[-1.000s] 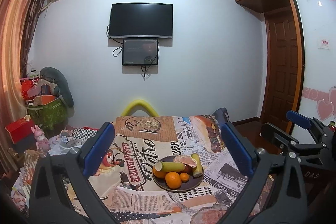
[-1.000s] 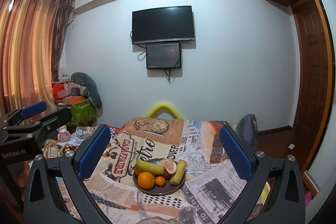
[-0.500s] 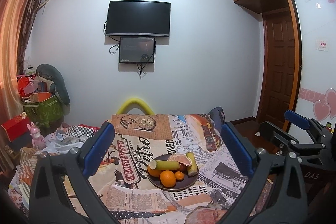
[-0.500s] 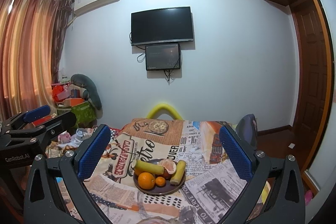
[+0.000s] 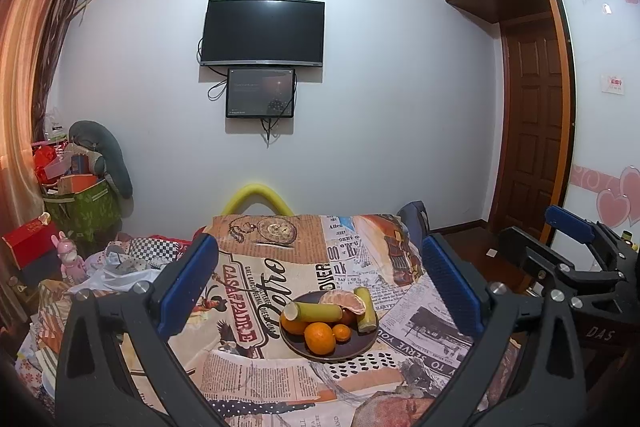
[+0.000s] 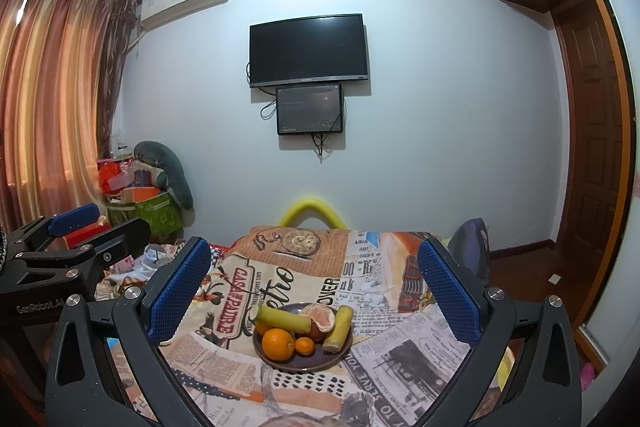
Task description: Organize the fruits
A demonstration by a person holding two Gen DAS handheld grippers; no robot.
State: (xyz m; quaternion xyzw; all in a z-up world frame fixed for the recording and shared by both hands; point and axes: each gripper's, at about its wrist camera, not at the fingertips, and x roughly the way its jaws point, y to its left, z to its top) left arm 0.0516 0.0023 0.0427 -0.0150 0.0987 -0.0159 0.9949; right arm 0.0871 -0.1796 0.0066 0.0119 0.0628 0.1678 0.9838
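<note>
Both tongs hang above the near end of the table with their blue-padded fingers spread wide and nothing between them: the left gripper [image 5: 318, 287] frames the fruit from its own camera, and the right gripper [image 6: 314, 291] does the same from a spot just to its side. Each is well apart from the fruit. On the table, over a newspaper-print tablecloth [image 5: 256, 379], sits a dark plate [image 5: 352, 349] holding the fruit: a large orange [image 5: 319, 337] at the front, a small orange [image 5: 341, 332] touching it on its right, a peeled citrus [image 5: 345, 301] at the back, one pale green stalk [image 5: 313, 311] lying across the pile and another stalk [image 5: 366, 313] leaning along the plate's right side. Part of a further orange fruit shows under the lying stalk. On the wall behind hang a dark television [image 5: 262, 33] and a smaller screen [image 5: 260, 93] just below it
</note>
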